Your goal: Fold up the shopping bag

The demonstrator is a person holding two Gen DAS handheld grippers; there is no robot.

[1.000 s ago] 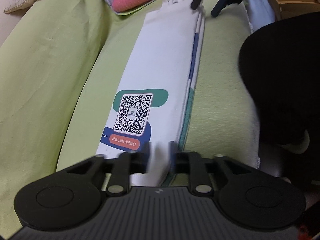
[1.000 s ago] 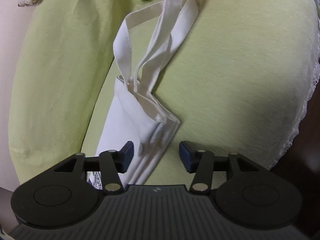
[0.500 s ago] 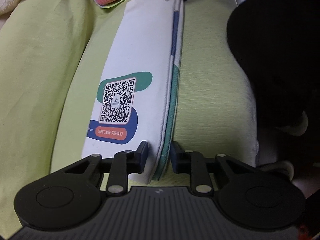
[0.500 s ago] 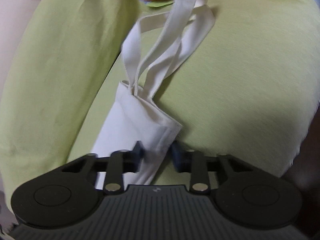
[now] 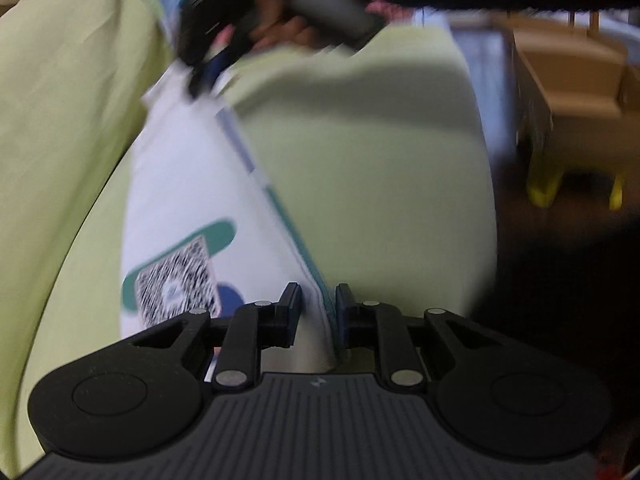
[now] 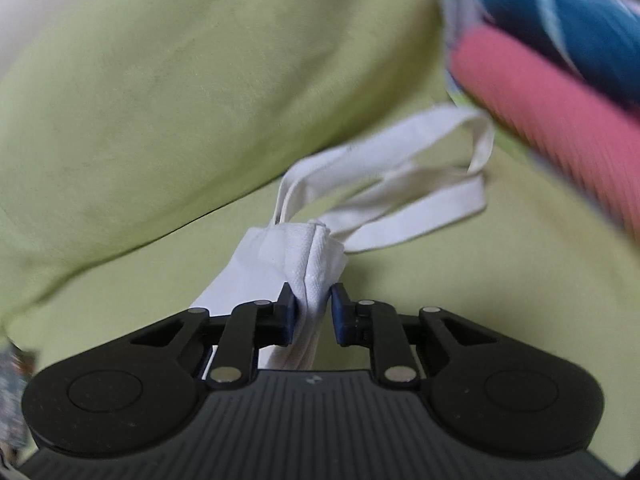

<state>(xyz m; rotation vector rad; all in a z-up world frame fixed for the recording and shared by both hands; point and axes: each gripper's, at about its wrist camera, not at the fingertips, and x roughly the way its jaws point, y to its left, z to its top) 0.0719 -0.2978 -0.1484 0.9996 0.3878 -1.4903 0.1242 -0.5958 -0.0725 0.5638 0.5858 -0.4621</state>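
A white cloth shopping bag (image 5: 188, 184), folded into a long strip with a QR code print (image 5: 174, 286), lies on a light green sofa seat. My left gripper (image 5: 318, 306) is shut on the bag's bottom edge. My right gripper (image 6: 313, 307) is shut on the bag's top edge (image 6: 308, 256), where the layers bunch together. The bag's handles (image 6: 404, 184) trail loose on the cushion beyond it. In the left wrist view a hand holds the right gripper (image 5: 208, 68) at the bag's far end.
The green sofa back cushion (image 6: 192, 92) rises to the left. A pink ribbed roll (image 6: 560, 120) and blue patterned cloth (image 6: 568, 20) lie at the far end. A cardboard box (image 5: 568, 68) on yellow legs stands right of the sofa. Dark floor lies beyond the seat edge.
Both grippers stay shut on the bag's ends. The right gripper has swung nearer, lifting the top end. The handles now trail to the right. Both views are blurred by motion.
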